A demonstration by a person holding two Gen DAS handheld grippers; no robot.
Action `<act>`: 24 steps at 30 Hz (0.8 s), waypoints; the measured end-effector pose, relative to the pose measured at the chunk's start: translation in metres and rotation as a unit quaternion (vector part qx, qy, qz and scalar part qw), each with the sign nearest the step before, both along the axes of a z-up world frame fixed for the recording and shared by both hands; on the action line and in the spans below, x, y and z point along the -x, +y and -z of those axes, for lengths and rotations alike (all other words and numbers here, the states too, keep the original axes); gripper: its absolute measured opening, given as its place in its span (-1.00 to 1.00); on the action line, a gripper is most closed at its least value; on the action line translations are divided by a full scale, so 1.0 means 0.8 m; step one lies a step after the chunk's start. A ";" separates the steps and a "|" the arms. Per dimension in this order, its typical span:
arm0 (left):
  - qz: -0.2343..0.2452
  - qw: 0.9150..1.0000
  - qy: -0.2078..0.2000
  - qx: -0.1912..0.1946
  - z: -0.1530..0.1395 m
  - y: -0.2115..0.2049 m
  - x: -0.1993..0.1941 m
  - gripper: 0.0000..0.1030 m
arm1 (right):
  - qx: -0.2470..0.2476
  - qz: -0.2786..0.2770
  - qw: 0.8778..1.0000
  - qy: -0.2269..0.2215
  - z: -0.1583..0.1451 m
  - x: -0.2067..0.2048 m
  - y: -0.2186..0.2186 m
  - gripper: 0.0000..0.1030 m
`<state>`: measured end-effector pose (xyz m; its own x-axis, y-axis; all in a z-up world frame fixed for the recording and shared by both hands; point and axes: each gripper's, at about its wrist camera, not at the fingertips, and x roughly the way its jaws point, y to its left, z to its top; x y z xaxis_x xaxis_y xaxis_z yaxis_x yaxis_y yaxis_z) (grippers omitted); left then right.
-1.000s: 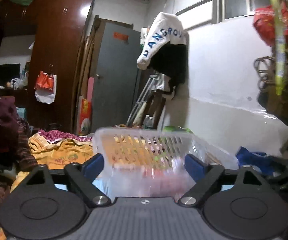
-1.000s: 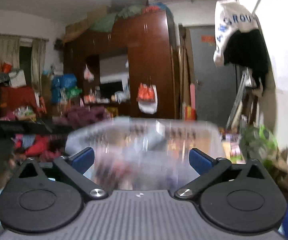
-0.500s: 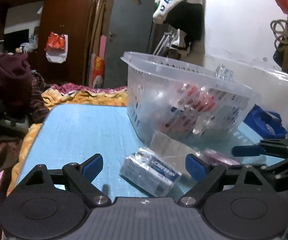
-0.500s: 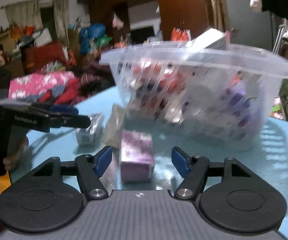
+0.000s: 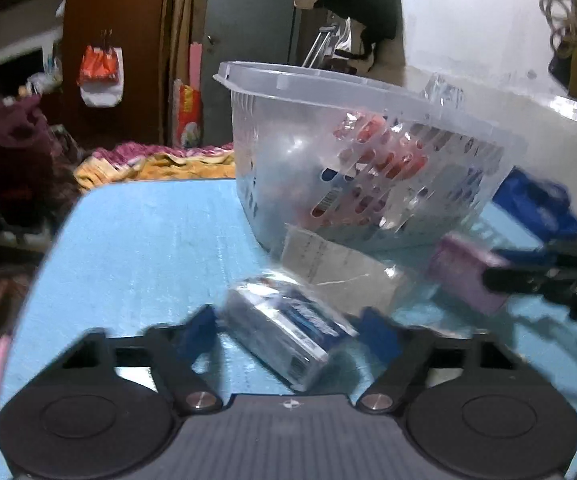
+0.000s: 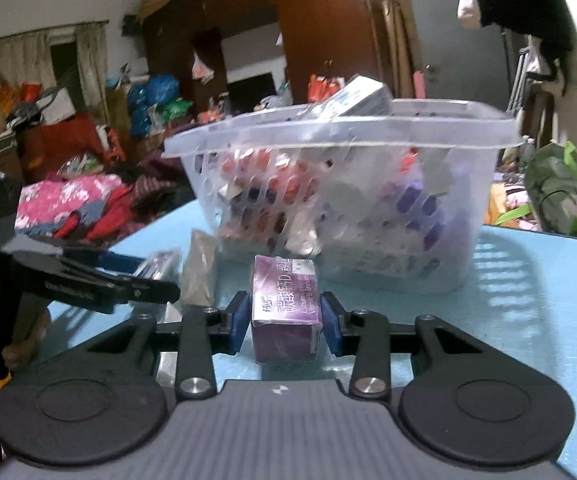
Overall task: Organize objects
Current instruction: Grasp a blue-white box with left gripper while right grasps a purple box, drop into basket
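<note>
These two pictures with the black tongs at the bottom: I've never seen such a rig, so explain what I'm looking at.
There is no robot. A person holds a two-fingered tool in each hand, and each tool carries a wide-angle camera looking forward along its fingers.

The right wrist view shows the right tool. Its jaws have just been closing, and its blue pads now sit against the sides of a purple box standing on the blue table.

The left wrist view shows the left tool. Its jaws have also been closing, around a blue-and-white box in clear wrap, but the blur hides whether the pads touch it.

Behind both stands a clear slotted basket full of medicine packs. A crumpled clear bag lies between the boxes.
</note>
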<state>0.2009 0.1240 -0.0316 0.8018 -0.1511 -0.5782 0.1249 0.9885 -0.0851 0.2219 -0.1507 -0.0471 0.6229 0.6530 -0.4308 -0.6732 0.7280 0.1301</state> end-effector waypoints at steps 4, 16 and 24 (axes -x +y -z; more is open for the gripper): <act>0.017 1.000 -0.020 -0.002 -0.001 -0.005 0.013 0.15 | 0.000 0.012 1.000 -0.014 -0.001 0.004 0.001 -0.18; 0.024 0.993 -0.104 0.052 -0.010 0.011 0.048 0.00 | -0.014 0.029 0.999 -0.037 -0.002 0.008 -0.004 -0.18; 0.028 0.989 -0.133 0.064 -0.014 0.015 0.052 0.00 | -0.038 0.031 0.998 -0.050 -0.004 0.013 -0.011 -0.18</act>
<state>0.1590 0.1363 -0.0201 0.9116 -0.2570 -0.3208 0.2134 0.9629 -0.1650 0.2116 -0.1595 -0.0437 0.6999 0.6406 -0.3159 -0.6401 0.7588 0.1206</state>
